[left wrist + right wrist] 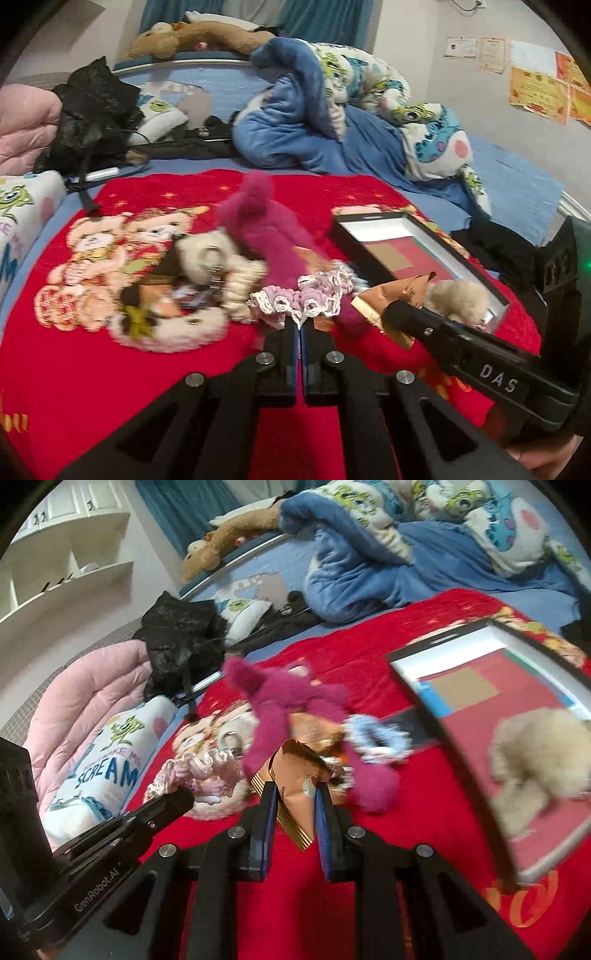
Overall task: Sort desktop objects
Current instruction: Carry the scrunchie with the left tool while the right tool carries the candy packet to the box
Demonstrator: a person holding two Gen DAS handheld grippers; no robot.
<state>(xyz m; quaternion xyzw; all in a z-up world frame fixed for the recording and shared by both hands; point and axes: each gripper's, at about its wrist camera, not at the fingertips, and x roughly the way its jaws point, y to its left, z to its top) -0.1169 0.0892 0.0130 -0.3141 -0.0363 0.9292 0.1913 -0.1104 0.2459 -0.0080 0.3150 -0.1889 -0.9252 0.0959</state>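
Observation:
My left gripper [299, 325] is shut on a pink-and-white crocheted scrunchie [306, 295], held just above the red blanket; the scrunchie also shows in the right wrist view [195, 768]. My right gripper [295, 794] is shut on a copper-brown snack packet [295, 786], which also shows in the left wrist view [391, 299]. A magenta plush toy [258, 218] lies behind both grippers. A black-rimmed box [410, 254] at the right holds a beige plush ball [458, 299]. A cream plush bear [207, 254] lies left of the magenta toy. A blue scrunchie [373, 738] lies by the box.
The red bear-print blanket [110, 369] covers the bed. A crumpled blue monster-print quilt [332, 122] lies behind it. A black plastic bag [92, 110], a pink quilt [81, 709] and a brown plush dog [199, 37] sit at the back left.

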